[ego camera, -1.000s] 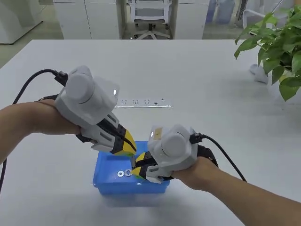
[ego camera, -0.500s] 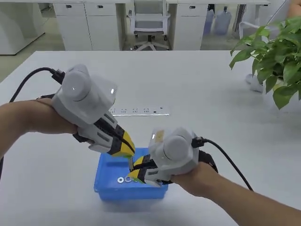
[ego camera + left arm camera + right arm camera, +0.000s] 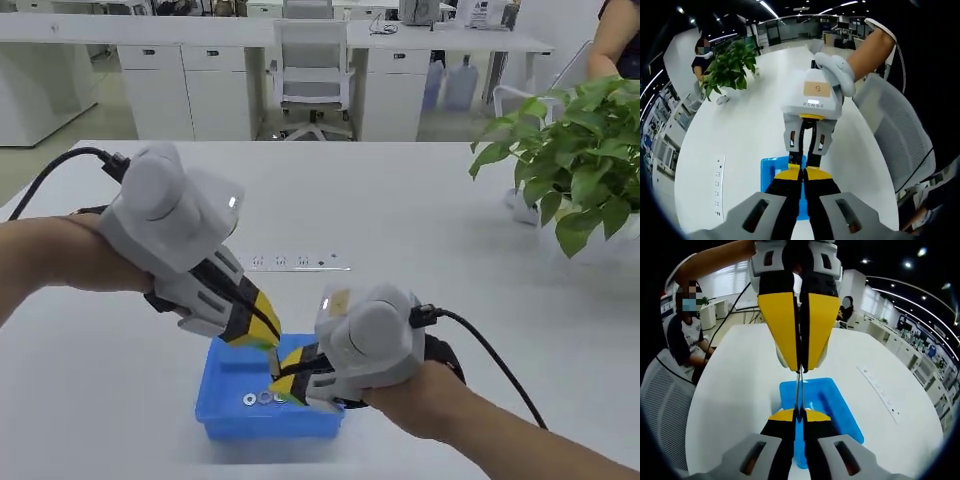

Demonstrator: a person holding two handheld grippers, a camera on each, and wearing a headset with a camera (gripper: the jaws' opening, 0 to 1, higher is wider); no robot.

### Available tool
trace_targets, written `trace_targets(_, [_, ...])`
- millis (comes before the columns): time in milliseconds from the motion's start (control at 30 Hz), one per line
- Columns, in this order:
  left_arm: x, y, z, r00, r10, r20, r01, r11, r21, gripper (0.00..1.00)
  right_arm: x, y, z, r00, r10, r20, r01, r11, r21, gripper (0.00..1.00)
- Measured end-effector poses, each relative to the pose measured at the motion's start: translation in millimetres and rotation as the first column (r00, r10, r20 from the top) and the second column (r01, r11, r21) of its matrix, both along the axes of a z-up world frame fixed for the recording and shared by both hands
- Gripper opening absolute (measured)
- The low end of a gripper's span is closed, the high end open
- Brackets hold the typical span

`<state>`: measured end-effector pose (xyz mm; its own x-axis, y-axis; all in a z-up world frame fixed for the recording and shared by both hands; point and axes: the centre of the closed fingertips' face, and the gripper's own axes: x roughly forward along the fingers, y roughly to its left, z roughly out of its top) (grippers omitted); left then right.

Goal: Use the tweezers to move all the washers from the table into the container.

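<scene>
A blue container (image 3: 228, 424) sits near the table's front edge, with two or three small washers (image 3: 258, 399) lying inside it. My left gripper (image 3: 268, 343) slants down from the left over the container. My right gripper (image 3: 283, 378) meets it tip to tip from the right. In the right gripper view the thin metal tweezers (image 3: 798, 390) run from the left gripper's (image 3: 801, 369) shut yellow jaws down into my right gripper's (image 3: 799, 414) shut jaws, above the container (image 3: 840, 410). In the left gripper view, my left gripper (image 3: 803, 171) faces the right gripper (image 3: 808, 156) head-on.
A white power strip (image 3: 298, 264) lies on the table beyond the grippers. A potted plant (image 3: 570, 160) stands at the right. An office chair (image 3: 312, 70) and desks are behind the table. A seated person (image 3: 685, 335) is beside the table.
The head camera has tilted up, so more of the room shows. Both grippers stay tip to tip over the blue container.
</scene>
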<state>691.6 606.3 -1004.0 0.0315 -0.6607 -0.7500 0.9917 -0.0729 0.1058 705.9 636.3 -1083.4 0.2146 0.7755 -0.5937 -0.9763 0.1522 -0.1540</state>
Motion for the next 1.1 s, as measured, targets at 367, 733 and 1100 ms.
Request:
trace_targets(367, [-29.0, 3.5, -3.5, 1.000, 0.006, 0.007, -0.006, 1.000, -0.009, 0.05, -27.2, -7.4, -0.5, 0.998, 0.051, 0.034, -0.049, 0.996, -0.073, 0.04])
trace_targets(733, [-51.2, 13.2, -38.2, 0.999, 0.011, 0.049, -0.014, 0.999, 0.051, 0.06, -50.0, -22.2, -21.9, 0.992, 0.117, 0.048, -0.106, 0.975, -0.195, 0.04])
trace_targets(1100, [-64.1, 23.5, -78.3, 0.998, 0.053, 0.035, -0.056, 0.996, 0.073, 0.06, -67.1, -32.9, -43.3, 0.985, 0.171, 0.028, -0.158, 0.951, -0.268, 0.04])
